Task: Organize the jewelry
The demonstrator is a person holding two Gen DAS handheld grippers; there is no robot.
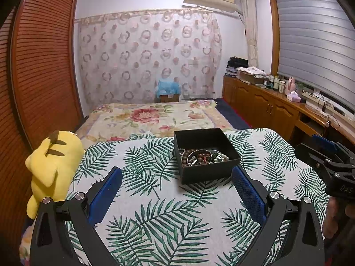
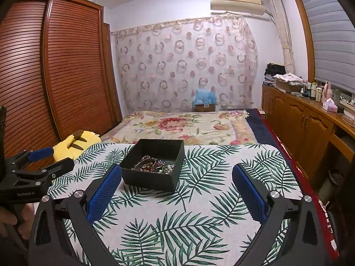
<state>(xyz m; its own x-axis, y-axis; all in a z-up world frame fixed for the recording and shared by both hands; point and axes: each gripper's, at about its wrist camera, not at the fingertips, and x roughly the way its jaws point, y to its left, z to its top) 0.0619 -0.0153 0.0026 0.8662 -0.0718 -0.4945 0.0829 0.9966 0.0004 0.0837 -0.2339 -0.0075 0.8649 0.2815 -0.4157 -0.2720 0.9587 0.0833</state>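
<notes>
left gripper [image 1: 177,182]: spread wide, holding nothing, low in the frame
right gripper [image 2: 177,182]: spread wide, holding nothing
black box [image 1: 208,170]: just beyond both claws, centre frame, on the leaf-print cloth [image 1: 155,210]
jewelry [image 1: 203,157]: tangled beads inside the box

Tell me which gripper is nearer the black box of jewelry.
Left, slightly. The left gripper has the black box just ahead, towards its right finger; the right gripper has it ahead by its left finger. Both are open.
</notes>
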